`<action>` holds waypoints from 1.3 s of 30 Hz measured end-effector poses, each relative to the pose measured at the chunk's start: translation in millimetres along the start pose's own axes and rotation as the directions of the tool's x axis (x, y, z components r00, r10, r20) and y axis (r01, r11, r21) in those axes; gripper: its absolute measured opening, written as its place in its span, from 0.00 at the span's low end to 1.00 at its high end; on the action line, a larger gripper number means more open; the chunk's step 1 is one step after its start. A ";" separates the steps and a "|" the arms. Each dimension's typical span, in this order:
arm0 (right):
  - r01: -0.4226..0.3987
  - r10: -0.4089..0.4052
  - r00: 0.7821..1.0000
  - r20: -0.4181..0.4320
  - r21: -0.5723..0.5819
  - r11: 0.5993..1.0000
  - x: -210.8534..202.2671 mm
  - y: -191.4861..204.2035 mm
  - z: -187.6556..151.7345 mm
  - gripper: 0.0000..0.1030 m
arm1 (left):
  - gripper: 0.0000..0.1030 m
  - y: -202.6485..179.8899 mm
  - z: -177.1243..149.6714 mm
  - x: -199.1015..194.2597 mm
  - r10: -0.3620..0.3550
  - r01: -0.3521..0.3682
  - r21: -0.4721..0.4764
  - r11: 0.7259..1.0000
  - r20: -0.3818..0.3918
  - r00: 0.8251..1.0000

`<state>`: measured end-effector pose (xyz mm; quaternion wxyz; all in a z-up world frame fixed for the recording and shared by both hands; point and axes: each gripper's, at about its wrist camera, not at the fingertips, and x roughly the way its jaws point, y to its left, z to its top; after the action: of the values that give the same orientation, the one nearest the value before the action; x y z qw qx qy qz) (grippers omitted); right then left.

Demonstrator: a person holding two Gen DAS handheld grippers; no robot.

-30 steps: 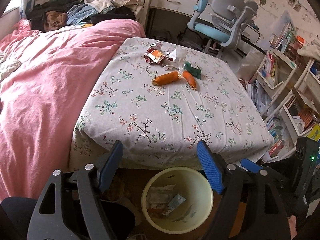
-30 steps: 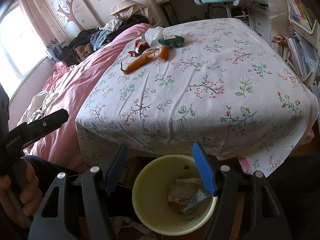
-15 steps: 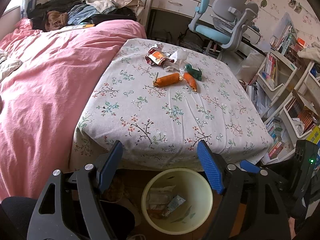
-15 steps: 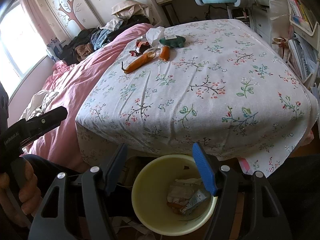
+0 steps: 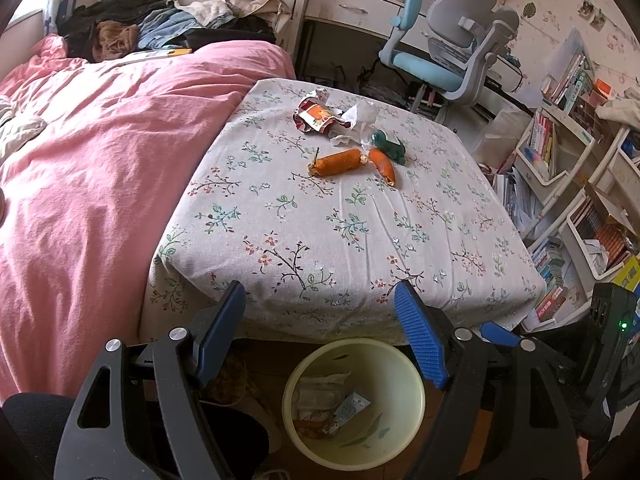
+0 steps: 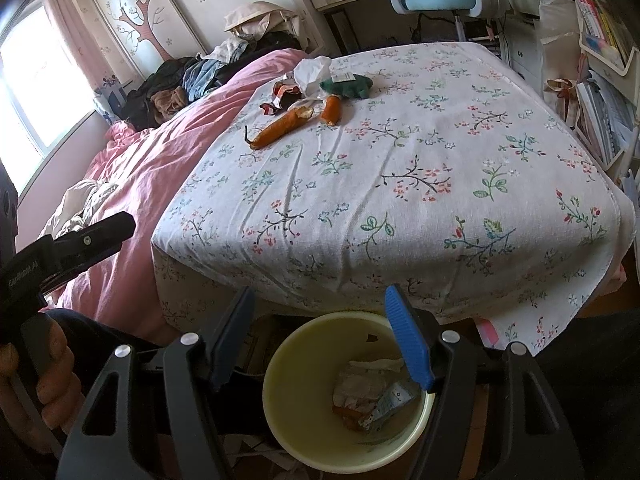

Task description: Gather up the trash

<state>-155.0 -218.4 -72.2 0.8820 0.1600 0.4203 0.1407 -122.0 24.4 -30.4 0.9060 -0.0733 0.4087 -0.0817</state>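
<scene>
A pale yellow bin (image 5: 404, 360) (image 6: 288, 352) stands on the floor at the table's near edge, with wrappers and paper inside. On the far side of the floral tablecloth (image 5: 320, 220) lie a red snack wrapper (image 5: 316, 114), white crumpled paper (image 5: 360, 116) (image 6: 312, 74), two orange carrot-like pieces (image 5: 340, 162) (image 6: 280, 130) and a green soft toy (image 5: 390, 146) (image 6: 348, 86). My left gripper (image 5: 320, 300) and my right gripper (image 6: 320, 304) are both open and empty, held above the bin at the table's near edge, far from the trash.
A bed with a pink duvet (image 5: 88, 168) adjoins the table on the left, with clothes piled at its head. A blue-grey desk chair (image 5: 448, 52) stands behind the table. Bookshelves (image 5: 560, 168) line the right side.
Both grippers have crept slightly forward and up, so the table looks a little nearer. Both stay open and empty. Nothing on the table has moved.
</scene>
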 end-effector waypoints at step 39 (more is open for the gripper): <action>0.001 -0.001 1.000 0.004 -0.013 1.000 3.1 3.4 5.4 0.64 | 0.72 4.8 -0.9 0.6 -0.008 0.008 -0.032 0.999 -0.001 1.000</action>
<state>-149.2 -215.0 -69.7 0.8841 0.1542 0.4175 0.1428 -121.9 28.9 -32.4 0.9042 -0.0893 0.4103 -0.0789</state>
